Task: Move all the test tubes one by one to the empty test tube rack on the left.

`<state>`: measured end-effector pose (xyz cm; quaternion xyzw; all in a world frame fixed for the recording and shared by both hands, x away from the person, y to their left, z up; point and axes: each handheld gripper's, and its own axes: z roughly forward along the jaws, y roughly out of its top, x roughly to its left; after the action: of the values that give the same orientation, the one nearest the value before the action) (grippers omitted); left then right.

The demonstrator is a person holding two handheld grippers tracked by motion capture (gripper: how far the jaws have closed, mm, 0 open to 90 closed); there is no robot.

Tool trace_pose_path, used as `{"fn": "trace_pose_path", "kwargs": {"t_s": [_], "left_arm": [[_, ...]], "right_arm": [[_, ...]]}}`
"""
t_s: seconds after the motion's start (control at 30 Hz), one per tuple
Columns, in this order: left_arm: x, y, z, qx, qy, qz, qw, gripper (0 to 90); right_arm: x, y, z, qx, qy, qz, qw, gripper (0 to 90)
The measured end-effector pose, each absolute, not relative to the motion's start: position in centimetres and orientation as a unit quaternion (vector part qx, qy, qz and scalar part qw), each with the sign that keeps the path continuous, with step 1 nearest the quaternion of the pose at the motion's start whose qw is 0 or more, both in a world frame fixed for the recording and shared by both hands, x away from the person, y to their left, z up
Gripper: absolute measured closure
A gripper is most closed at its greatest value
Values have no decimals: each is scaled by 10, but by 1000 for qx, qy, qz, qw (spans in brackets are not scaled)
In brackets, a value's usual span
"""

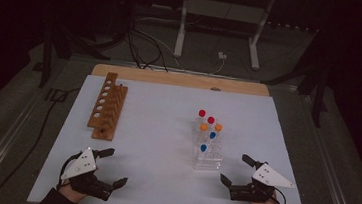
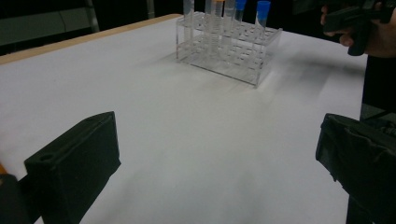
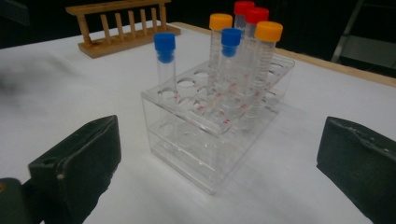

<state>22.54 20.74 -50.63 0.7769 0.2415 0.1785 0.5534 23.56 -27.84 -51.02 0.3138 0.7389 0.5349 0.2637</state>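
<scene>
Standing just ahead of the right gripper [image 1: 234, 169], a clear acrylic tube rack [image 1: 208, 157] holds six capped tubes: two red, two orange, two blue. A brown wooden peg rack [image 1: 108, 106] lies beyond the left gripper [image 1: 115, 168], empty. The left gripper view shows wide, empty jaws, the clear rack far ahead. The right gripper view shows wide, empty jaws too, plus the tubes' printed scales.

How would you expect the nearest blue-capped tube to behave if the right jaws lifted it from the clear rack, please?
The blue-capped tube looks slim, smooth and clear, so probably light and somewhat slippery. It stands upright in the clear rack, so it should lift straight out. Laid down, it would likely roll.
</scene>
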Motion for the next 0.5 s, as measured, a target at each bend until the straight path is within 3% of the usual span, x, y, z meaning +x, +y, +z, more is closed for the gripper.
{"fn": "trace_pose_path", "kwargs": {"t_s": [0.37,0.5], "left_arm": [[227,207,-507,775,246,179,554,5],[227,207,-506,771,249,185,556,5]], "right_arm": [[237,-279,-507,332,752,510,252,0],[240,-278,-508,350,757,502,228,0]]}}
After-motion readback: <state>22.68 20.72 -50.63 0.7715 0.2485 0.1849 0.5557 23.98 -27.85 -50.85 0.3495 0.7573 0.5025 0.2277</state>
